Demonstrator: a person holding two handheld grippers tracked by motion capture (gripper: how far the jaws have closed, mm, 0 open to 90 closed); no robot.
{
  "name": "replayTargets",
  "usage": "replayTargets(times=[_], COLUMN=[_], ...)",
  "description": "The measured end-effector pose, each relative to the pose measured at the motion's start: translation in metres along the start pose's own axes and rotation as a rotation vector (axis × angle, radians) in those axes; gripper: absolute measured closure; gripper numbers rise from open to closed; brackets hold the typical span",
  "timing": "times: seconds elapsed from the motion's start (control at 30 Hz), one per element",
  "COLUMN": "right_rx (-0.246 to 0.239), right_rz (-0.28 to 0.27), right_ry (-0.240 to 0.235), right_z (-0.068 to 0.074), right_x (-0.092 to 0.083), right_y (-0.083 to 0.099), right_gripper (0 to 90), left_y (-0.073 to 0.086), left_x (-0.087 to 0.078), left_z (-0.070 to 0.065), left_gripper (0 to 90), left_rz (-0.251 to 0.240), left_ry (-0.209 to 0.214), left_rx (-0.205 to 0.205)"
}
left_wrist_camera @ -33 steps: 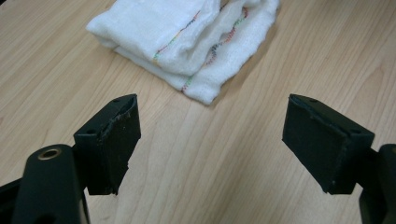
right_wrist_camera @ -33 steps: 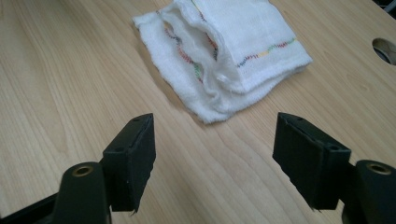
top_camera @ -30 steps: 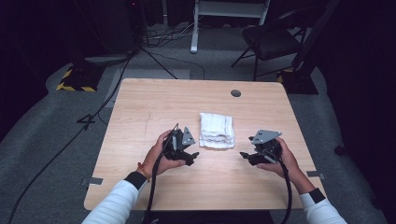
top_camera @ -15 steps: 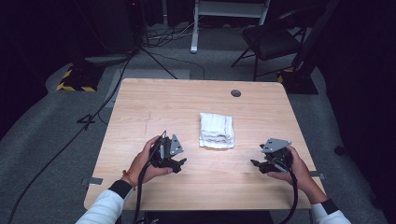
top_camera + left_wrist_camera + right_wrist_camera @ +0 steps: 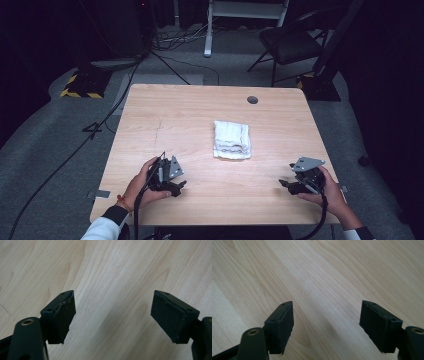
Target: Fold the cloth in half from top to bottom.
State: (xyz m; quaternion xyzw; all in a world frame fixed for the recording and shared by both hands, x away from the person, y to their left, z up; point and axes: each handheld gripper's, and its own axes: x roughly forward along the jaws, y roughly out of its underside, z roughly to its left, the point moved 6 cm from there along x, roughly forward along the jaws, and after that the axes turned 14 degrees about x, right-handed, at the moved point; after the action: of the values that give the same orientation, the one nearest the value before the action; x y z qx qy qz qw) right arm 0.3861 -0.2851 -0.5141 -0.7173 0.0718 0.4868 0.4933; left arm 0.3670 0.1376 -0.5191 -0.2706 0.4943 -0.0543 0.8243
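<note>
A folded white towel (image 5: 232, 140) lies in the middle of the light wooden table (image 5: 200, 110). My left gripper (image 5: 177, 186) rests low near the table's front left, held in a hand, well to the left of and nearer than the towel. In the left gripper view the left gripper (image 5: 112, 315) is open, with bare wood between its black pads (image 5: 62, 315). My right gripper (image 5: 285, 184) sits near the front right edge, held in the other hand. Its own view shows the right gripper (image 5: 325, 322) open over bare wood.
A round dark grommet (image 5: 252, 100) sits in the table's far right part. Beyond the table stand a dark chair (image 5: 295, 45) and a white frame (image 5: 245, 10), with cables (image 5: 100, 125) on the grey floor at left. Tape marks the front left corner (image 5: 100, 194).
Both hands have drawn back toward the table's front edge and spread apart, away from the towel, sinking a little. The towel has not moved. Both grippers remain open.
</note>
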Motion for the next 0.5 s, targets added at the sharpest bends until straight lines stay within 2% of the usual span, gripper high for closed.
replayTargets(times=[0.13, 0.27, 0.33, 0.47, 0.5], right_rx=[0.023, 0.050, 0.080, 0.110, 0.129], right_rz=[0.003, 0.001, -0.003, -0.013, -0.023], right_ry=[0.013, 0.023, 0.014, 0.032, 0.024], right_z=[-0.008, -0.017, -0.020, -0.027, -0.029], right_x=[-0.003, -0.007, -0.008, -0.010, -0.012], right_y=[0.011, 0.023, 0.029, 0.043, 0.045], right_gripper=[27.7, 27.5, 27.5, 26.4, 27.0], left_y=[0.013, 0.023, 0.027, 0.036, 0.038], left_x=[-0.003, -0.006, -0.005, -0.003, -0.004], left_z=[-0.001, -0.002, -0.002, 0.000, 0.001], left_gripper=[20.0, 19.5, 19.9, 19.9, 20.0], left_rz=[-0.016, -0.045, -0.056, -0.029, -0.025], left_ry=[0.009, 0.028, 0.039, 0.036, 0.035], left_rx=[-0.033, -0.087, -0.106, -0.118, -0.123])
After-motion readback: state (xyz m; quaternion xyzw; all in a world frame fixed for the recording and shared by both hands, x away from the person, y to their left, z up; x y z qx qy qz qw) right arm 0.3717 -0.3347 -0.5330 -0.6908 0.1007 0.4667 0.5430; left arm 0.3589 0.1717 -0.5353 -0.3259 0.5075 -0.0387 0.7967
